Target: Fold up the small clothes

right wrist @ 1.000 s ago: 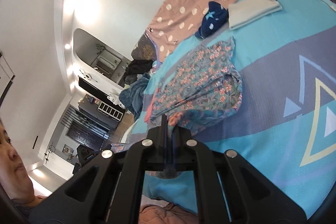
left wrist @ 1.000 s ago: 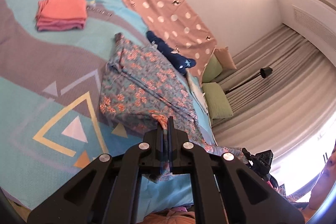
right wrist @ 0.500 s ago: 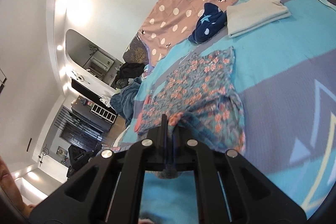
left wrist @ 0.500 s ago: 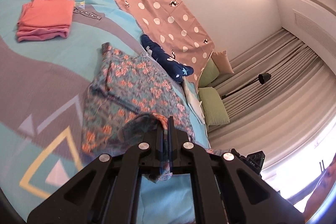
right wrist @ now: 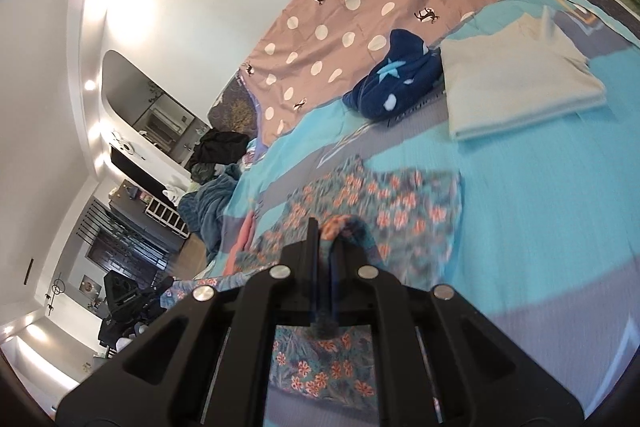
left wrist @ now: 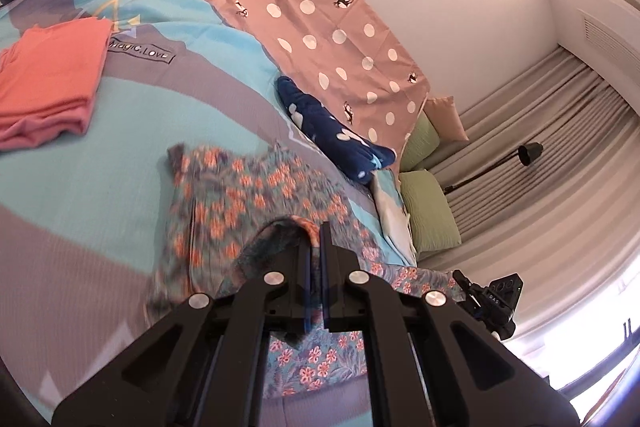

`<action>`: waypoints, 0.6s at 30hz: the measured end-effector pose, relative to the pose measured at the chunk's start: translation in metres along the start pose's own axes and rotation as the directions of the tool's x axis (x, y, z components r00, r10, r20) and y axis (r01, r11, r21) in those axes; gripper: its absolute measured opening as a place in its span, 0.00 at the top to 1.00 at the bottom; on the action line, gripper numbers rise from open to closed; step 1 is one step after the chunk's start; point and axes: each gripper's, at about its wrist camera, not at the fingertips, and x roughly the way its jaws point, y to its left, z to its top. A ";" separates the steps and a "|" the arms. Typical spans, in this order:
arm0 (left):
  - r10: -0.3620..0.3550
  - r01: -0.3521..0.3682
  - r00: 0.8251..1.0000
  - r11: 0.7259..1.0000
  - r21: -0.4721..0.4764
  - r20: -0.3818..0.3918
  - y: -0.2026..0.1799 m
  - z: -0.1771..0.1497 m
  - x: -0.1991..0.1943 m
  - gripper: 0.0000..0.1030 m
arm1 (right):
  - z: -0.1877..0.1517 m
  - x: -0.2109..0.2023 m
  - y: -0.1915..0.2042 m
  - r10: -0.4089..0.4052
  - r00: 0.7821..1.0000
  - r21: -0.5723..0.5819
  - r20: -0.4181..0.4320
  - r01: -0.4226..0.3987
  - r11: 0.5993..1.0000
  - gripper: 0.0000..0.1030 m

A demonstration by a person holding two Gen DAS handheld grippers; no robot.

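Observation:
A teal floral garment [left wrist: 244, 195] with orange flowers lies on the bedspread [left wrist: 80, 187], its near edge lifted. My left gripper [left wrist: 318, 239] is shut on one corner of that edge. My right gripper [right wrist: 325, 239] is shut on the other corner of the floral garment [right wrist: 392, 211]. The lifted edge is carried over the rest of the garment, which lies flat beyond the fingers. The cloth is motion-blurred in both views. The right gripper's body [left wrist: 496, 301] shows at the right of the left wrist view.
A folded coral stack [left wrist: 48, 79] lies at the far left. A navy star-print garment [left wrist: 328, 135] and a folded white cloth [right wrist: 516, 87] lie beyond the floral one. A polka-dot sheet [left wrist: 304, 11], green pillows [left wrist: 428, 211] and a dark blanket pile [right wrist: 208, 203] border the bed.
Both grippers have carried the held edge forward over the garment toward its far end. The garment now looks shorter, and the coral stack and white cloth appear closer.

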 end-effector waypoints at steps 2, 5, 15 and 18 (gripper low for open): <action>0.009 -0.009 1.000 1.000 -0.010 -0.002 0.007 0.016 0.016 0.97 | 0.017 0.020 -0.002 -0.012 1.000 -0.006 -0.010 0.012 1.000 0.94; 0.029 -0.029 1.000 0.999 -0.027 -0.002 0.021 0.038 0.040 0.97 | 0.033 0.053 -0.014 -0.036 0.999 0.016 -0.028 0.037 0.999 0.92; 0.106 -0.119 0.982 0.990 -0.078 -0.155 0.073 0.031 0.113 0.91 | 0.015 0.135 -0.077 -0.166 0.958 0.119 -0.236 0.198 0.973 0.89; 0.129 -0.139 0.981 0.989 -0.058 -0.148 0.072 0.027 0.103 0.84 | 0.015 0.125 -0.075 -0.177 0.957 0.098 -0.232 0.204 0.974 0.81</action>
